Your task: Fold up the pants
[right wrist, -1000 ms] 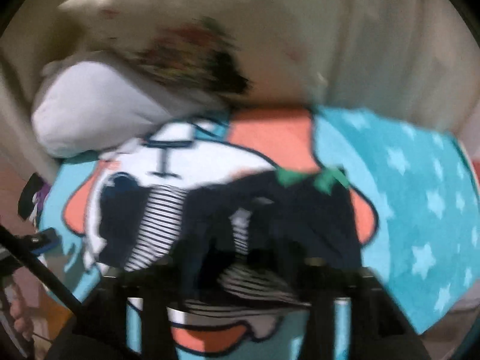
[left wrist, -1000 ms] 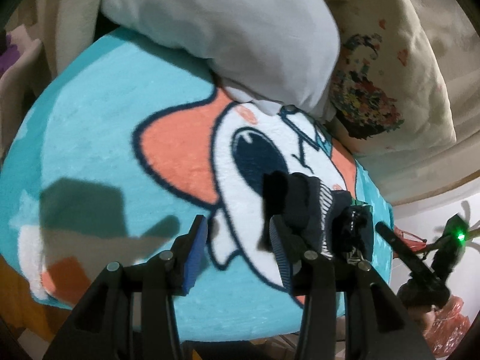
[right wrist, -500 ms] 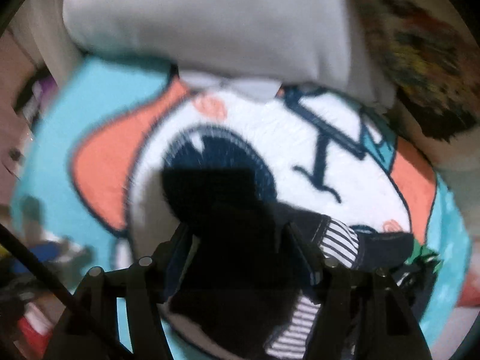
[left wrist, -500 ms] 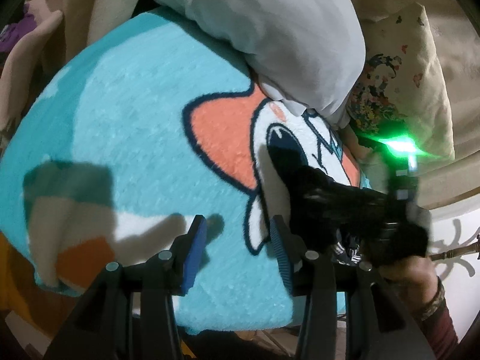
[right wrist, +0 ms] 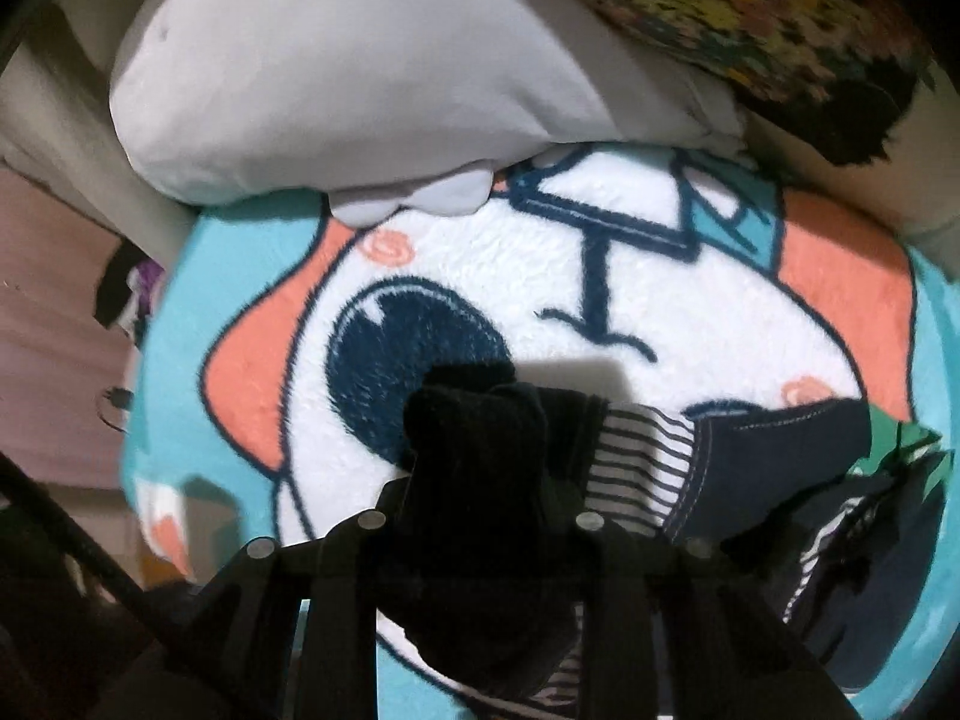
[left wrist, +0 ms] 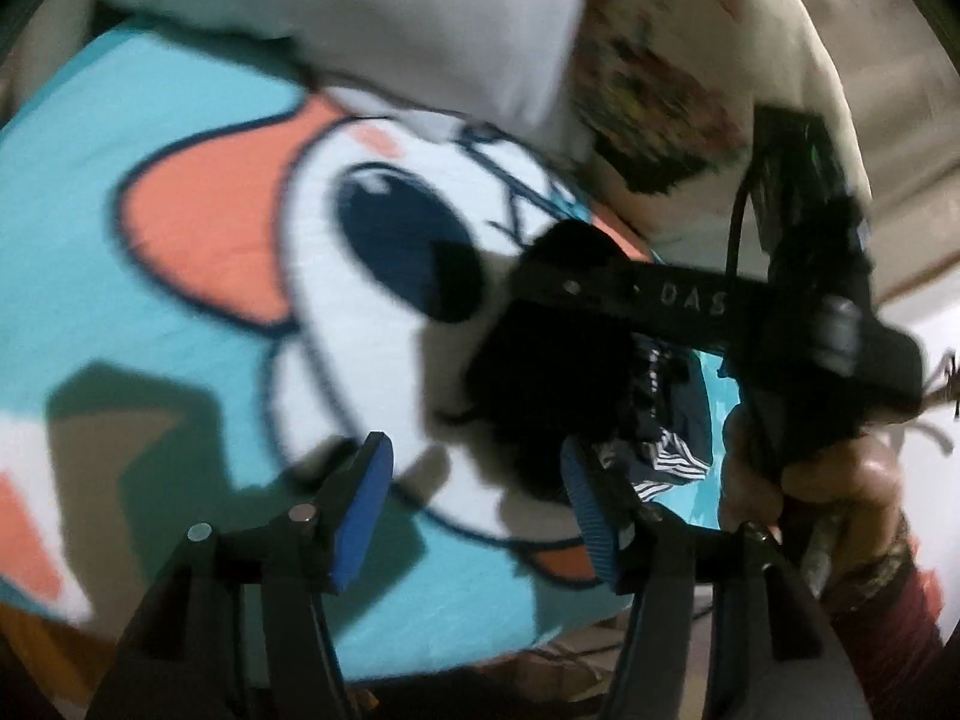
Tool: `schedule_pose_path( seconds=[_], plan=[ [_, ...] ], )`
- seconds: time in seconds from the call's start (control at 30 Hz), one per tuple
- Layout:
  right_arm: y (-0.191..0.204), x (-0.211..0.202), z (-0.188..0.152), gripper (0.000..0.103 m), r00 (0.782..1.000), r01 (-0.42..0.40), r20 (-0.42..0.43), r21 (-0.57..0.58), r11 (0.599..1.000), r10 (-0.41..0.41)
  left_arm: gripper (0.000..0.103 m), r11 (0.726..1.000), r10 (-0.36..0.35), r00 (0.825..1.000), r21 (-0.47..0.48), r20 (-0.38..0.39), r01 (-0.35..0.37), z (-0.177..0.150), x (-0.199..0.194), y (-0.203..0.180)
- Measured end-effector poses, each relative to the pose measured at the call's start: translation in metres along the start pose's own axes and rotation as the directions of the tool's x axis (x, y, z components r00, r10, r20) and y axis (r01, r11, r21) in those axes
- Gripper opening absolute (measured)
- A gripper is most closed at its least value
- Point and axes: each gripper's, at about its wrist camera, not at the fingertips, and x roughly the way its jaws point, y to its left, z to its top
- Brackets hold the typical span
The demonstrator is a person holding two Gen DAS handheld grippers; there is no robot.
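The pants (right wrist: 774, 450) are dark navy with a black-and-white striped lining and lie bunched on a turquoise cartoon blanket (right wrist: 600, 264). My right gripper (right wrist: 480, 480) is shut on a dark bunched end of the pants (right wrist: 474, 438) and holds it over the blanket's white patch. In the left wrist view my left gripper (left wrist: 474, 498) is open and empty, its blue pads (left wrist: 360, 504) just above the blanket (left wrist: 180, 312). The right gripper (left wrist: 570, 372) with its dark cloth sits just ahead and right of the left one.
A grey-white pillow (right wrist: 360, 72) lies on the blanket's far edge, with a floral cushion (right wrist: 768, 18) to its right. The person's hand (left wrist: 804, 468) holds the right gripper's handle. The bed edge drops off at the left (right wrist: 54, 312).
The right gripper has carried the dark end of the pants leftward across the blanket and over the rest of the garment. The left gripper stayed open and shifted only a little.
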Motion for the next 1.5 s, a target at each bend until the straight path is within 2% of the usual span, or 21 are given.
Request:
schedule_pose_path(
  seconds=[0.1, 0.13, 0.17, 0.2, 0.33, 0.47, 0.63, 0.7, 0.77, 0.83, 0.87, 0.93, 1.0, 1.1, 1.13, 1.17, 1.2, 1.3, 1.37, 1.43, 1.5],
  plan=[
    [-0.003, -0.015, 0.001, 0.027, 0.999, -0.045, 0.019, 0.014, 0.999, 0.044, 0.056, 0.999, 0.021, 1.000, 0.036, -0.008, -0.021, 0.005, 0.017, -0.016],
    [-0.004, -0.019, 0.001, 0.027, 0.998, -0.055, 0.025, 0.013, 0.998, 0.055, 0.051, 0.999, 0.022, 1.000, 0.042, -0.011, -0.022, 0.007, 0.021, -0.022],
    [-0.005, -0.022, 0.002, 0.027, 0.997, -0.065, 0.032, 0.013, 0.998, 0.065, 0.041, 0.999, 0.014, 1.000, 0.047, -0.014, -0.013, 0.008, 0.023, -0.026],
    [-0.008, -0.028, 0.000, 0.027, 0.996, -0.081, 0.045, 0.016, 0.997, 0.080, 0.023, 0.998, 0.001, 1.000, 0.059, -0.021, 0.000, 0.010, 0.024, -0.033],
    [-0.023, -0.051, 0.001, 0.027, 0.985, -0.143, 0.104, 0.045, 0.989, 0.137, 0.022, 0.993, 0.005, 1.000, 0.118, 0.000, -0.005, 0.011, 0.018, -0.066],
    [-0.056, -0.079, -0.006, 0.027, 0.968, -0.203, 0.171, 0.083, 0.976, 0.186, 0.022, 0.986, -0.015, 1.000, 0.163, -0.001, 0.015, 0.012, 0.020, -0.104],
    [-0.119, -0.113, -0.027, 0.028, 0.946, -0.235, 0.259, 0.135, 0.963, 0.194, 0.022, 0.963, -0.017, 0.998, 0.268, -0.062, 0.033, 0.005, 0.054, -0.166],
    [-0.149, -0.117, -0.036, 0.030, 0.942, -0.231, 0.283, 0.166, 0.959, 0.179, 0.022, 0.951, 0.007, 0.996, 0.308, -0.093, 0.022, 0.000, 0.072, -0.185],
    [-0.177, -0.115, -0.044, 0.032, 0.947, -0.195, 0.294, 0.201, 0.960, 0.131, 0.022, 0.943, 0.025, 0.991, 0.331, -0.128, 0.019, -0.006, 0.086, -0.198],
    [-0.208, -0.106, -0.052, 0.039, 0.958, -0.136, 0.280, 0.262, 0.956, 0.059, 0.024, 0.943, 0.029, 0.987, 0.333, -0.159, 0.026, -0.010, 0.094, -0.205],
    [-0.222, -0.102, -0.056, 0.045, 0.963, -0.108, 0.267, 0.290, 0.951, 0.028, 0.024, 0.943, 0.028, 0.985, 0.331, -0.169, 0.030, -0.012, 0.094, -0.207],
    [-0.244, -0.101, -0.066, 0.051, 0.965, -0.050, 0.258, 0.336, 0.941, -0.041, 0.029, 0.945, 0.030, 0.985, 0.325, -0.172, 0.028, -0.011, 0.089, -0.205],
    [-0.260, -0.113, -0.074, 0.054, 0.954, -0.038, 0.289, 0.368, 0.929, -0.076, 0.037, 0.957, 0.040, 0.987, 0.291, -0.154, 0.006, -0.007, 0.080, -0.196],
    [-0.269, -0.140, -0.084, 0.053, 0.924, -0.049, 0.368, 0.383, 0.922, -0.104, 0.037, 0.975, 0.063, 0.988, 0.219, -0.144, -0.030, 0.002, 0.079, -0.178],
    [-0.269, -0.146, -0.085, 0.050, 0.915, -0.082, 0.395, 0.378, 0.922, -0.081, 0.037, 0.981, 0.083, 0.986, 0.186, -0.146, -0.055, 0.007, 0.083, -0.172],
    [-0.267, -0.151, -0.086, 0.039, 0.909, -0.124, 0.416, 0.368, 0.922, -0.044, 0.037, 0.982, 0.089, 0.985, 0.175, -0.146, -0.063, 0.009, 0.086, -0.172],
    [-0.265, -0.152, -0.086, 0.032, 0.898, -0.202, 0.439, 0.343, 0.917, 0.033, 0.037, 0.983, 0.089, 0.986, 0.171, -0.144, -0.064, 0.009, 0.087, -0.172],
    [-0.255, -0.143, -0.087, 0.031, 0.869, -0.362, 0.449, 0.290, 0.886, 0.208, 0.037, 0.976, 0.106, 0.983, 0.205, -0.150, -0.074, 0.006, 0.103, -0.182],
    [-0.252, -0.132, -0.089, 0.031, 0.871, -0.389, 0.425, 0.291, 0.874, 0.246, 0.037, 0.969, 0.139, 0.977, 0.226, -0.163, -0.100, 0.002, 0.114, -0.184],
    [-0.256, -0.117, -0.095, 0.031, 0.891, -0.368, 0.389, 0.320, 0.873, 0.233, 0.037, 0.957, 0.195, 0.965, 0.247, -0.175, -0.149, -0.004, 0.129, -0.182],
    [-0.264, -0.104, -0.102, 0.031, 0.902, -0.361, 0.368, 0.359, 0.861, 0.225, 0.039, 0.955, 0.217, 0.957, 0.246, -0.191, -0.168, -0.007, 0.139, -0.177]
  ],
)
